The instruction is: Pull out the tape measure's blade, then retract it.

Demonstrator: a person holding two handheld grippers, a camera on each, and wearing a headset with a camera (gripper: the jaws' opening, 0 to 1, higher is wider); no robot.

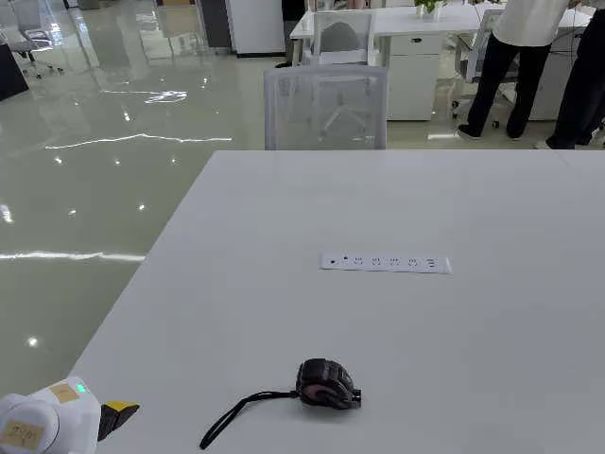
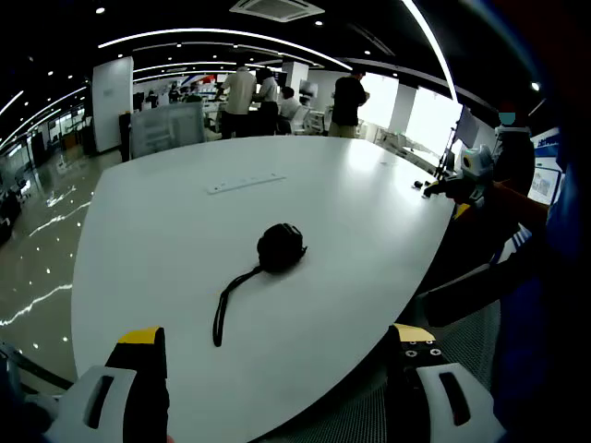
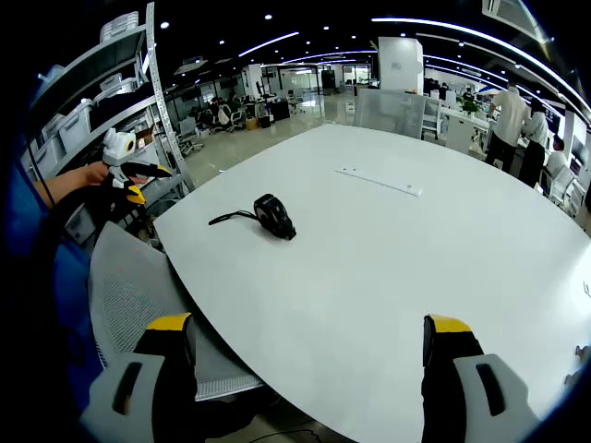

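Observation:
A black tape measure (image 1: 328,383) lies on the white table (image 1: 425,199) near its front edge, blade inside, its black wrist strap (image 1: 236,416) trailing to the left. My left gripper (image 1: 112,416) is at the bottom left of the head view, off the table's corner and left of the strap. In the left gripper view the jaws (image 2: 277,336) are open, with the tape measure (image 2: 281,247) well ahead of them. The right gripper (image 3: 309,324) is open too, over the table edge, far from the tape measure (image 3: 274,215).
A white power strip (image 1: 386,263) lies flat mid-table beyond the tape measure. A grey mesh chair (image 1: 325,106) stands at the far side. People (image 1: 515,57) stand by desks at the back right. Another mesh chair (image 3: 138,305) is beside the right gripper.

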